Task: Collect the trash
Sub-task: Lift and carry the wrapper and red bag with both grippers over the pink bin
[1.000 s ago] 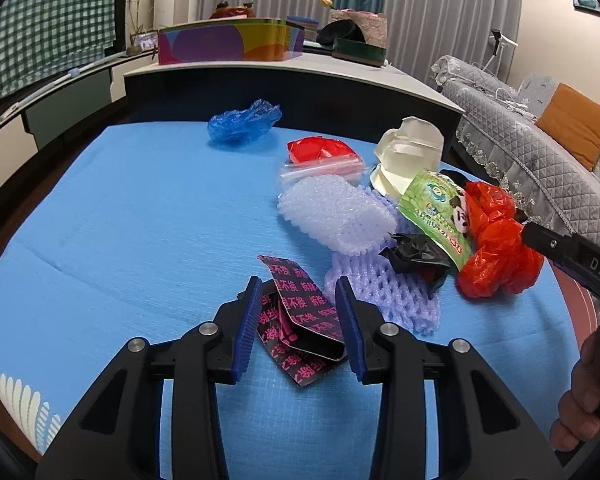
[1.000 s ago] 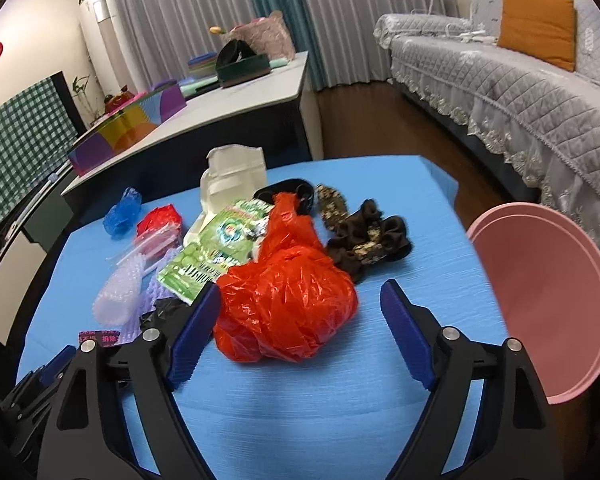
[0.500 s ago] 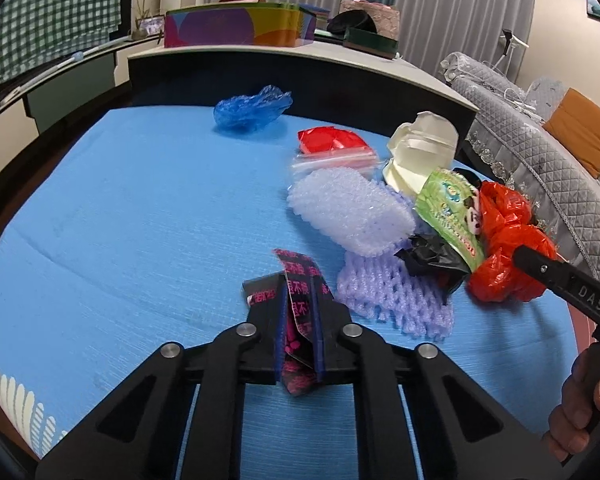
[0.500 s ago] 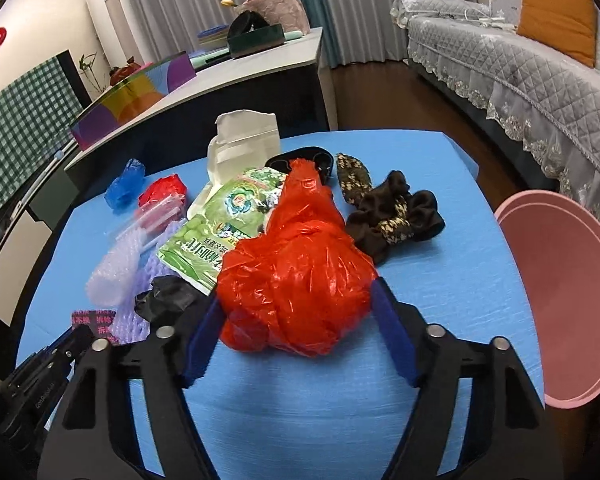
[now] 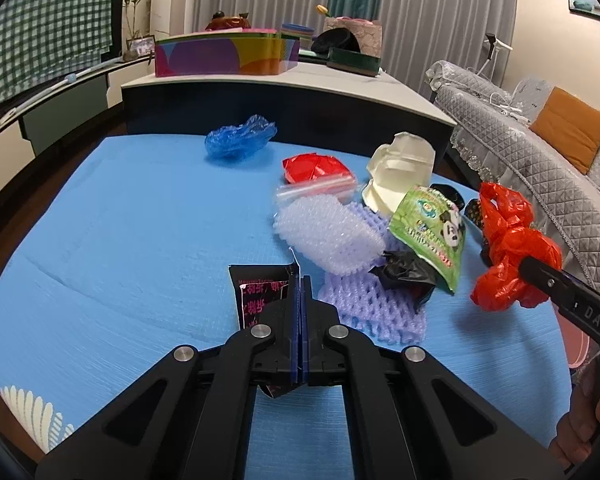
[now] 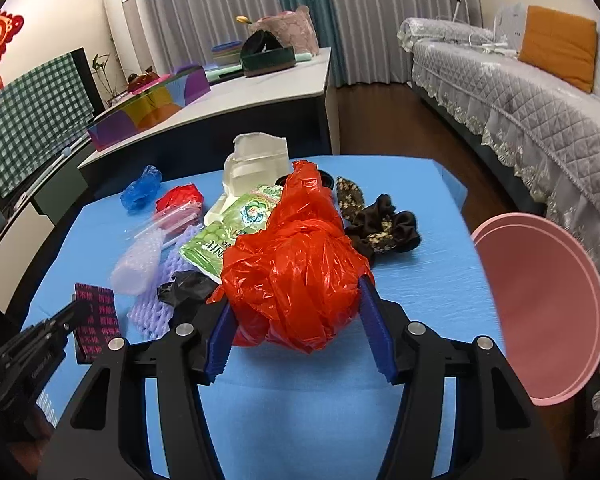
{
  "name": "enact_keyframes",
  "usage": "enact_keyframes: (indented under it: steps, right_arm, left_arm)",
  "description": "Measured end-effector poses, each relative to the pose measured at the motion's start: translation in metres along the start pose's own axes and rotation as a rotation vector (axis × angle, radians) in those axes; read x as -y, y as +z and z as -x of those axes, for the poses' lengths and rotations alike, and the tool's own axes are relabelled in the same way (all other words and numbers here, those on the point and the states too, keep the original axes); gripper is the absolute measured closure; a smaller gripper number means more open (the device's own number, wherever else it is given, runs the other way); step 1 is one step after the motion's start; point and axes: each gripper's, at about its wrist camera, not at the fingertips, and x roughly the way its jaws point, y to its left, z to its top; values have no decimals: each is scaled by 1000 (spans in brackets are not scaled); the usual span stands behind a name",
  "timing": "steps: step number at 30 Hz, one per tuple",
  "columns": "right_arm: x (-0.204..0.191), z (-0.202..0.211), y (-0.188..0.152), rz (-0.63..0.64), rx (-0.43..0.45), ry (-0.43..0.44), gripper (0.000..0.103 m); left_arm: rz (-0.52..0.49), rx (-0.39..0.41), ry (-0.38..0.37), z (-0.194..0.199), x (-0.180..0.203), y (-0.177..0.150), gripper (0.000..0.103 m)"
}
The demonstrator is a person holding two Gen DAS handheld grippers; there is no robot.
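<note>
My left gripper (image 5: 299, 280) is shut on a black wrapper with pink print (image 5: 256, 292), held just above the blue table (image 5: 120, 240); the wrapper also shows in the right wrist view (image 6: 96, 320). My right gripper (image 6: 296, 316) is closed around a crumpled red plastic bag (image 6: 296, 276), its blue pads pressing both sides; the bag also shows in the left wrist view (image 5: 508, 256). A pink bin (image 6: 540, 308) stands beside the table at the right.
More trash lies mid-table: a green snack bag (image 5: 432, 232), black plastic (image 5: 408, 276), purple foam net (image 5: 372, 312), bubble wrap (image 5: 324, 236), red zip bag (image 5: 316, 172), clear container (image 5: 400, 168), blue plastic (image 5: 240, 140). Dark scrunchies (image 6: 384, 228) lie further right. A counter stands behind.
My left gripper shut on the black wrapper and lifted it slightly. My right gripper moved forward around the red bag and closed on it.
</note>
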Motion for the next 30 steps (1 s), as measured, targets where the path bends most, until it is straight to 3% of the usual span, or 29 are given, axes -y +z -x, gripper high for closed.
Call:
enact_keyframes:
  steps: [19,30]
  right_arm:
    - [34,82,-6,-46,136,-81,46]
    - [77,118,-13,-103,182,-153,46]
  left_arm:
    - [-59,66,-90,41,32,3,103]
    - [-119,90,-161,61,69,-4,103]
